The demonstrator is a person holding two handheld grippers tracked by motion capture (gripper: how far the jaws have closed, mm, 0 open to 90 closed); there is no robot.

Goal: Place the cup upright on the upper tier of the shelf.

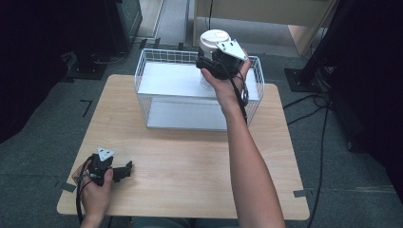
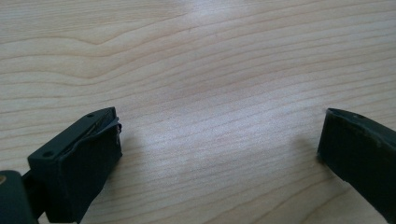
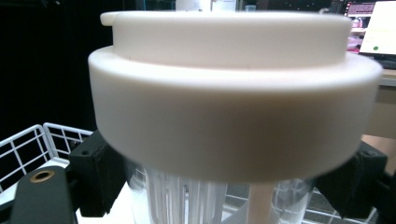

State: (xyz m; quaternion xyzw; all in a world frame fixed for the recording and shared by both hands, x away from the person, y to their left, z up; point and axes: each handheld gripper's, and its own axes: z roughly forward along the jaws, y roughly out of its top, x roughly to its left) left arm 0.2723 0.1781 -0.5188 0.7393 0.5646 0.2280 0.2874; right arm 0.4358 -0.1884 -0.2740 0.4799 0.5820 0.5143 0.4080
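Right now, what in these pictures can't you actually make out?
- Bottom of the jar: cut off by the right gripper view's lower edge; the hand and right gripper cover it from above.
- What the jar holds: blurred.
- Whether it touches the wire basket: hidden.
- The screens behind: too small.

High view overlooks table; gripper views sit close.

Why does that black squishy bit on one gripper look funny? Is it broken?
Maybe a little. On the left gripper, resting open on the wooden table, the black pad on one jaw looks ragged and peeling at its top edge. Nothing else stands out.
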